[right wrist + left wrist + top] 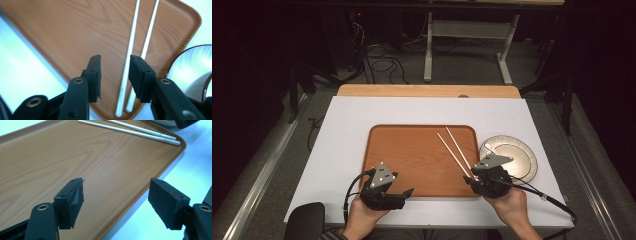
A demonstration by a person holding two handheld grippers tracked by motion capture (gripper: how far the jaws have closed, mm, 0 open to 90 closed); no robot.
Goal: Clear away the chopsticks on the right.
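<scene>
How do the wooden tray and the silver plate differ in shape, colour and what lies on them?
The tray is rectangular with rounded corners, while the plate is round. The tray is brown with a wood grain; the plate is shiny and silver. The tray carries two white chopsticks along its right part; the plate carries none of them. Both lie flat on the white table cover, side by side.

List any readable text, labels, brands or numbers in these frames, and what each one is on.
No readable text in any view.
The wooden tray, the two white chopsticks lying on it, the silver plate and the white table cover carry no print.
The left gripper and right gripper, both open, bear no markings.
The equipment in the dark background is too dim to read.
</scene>
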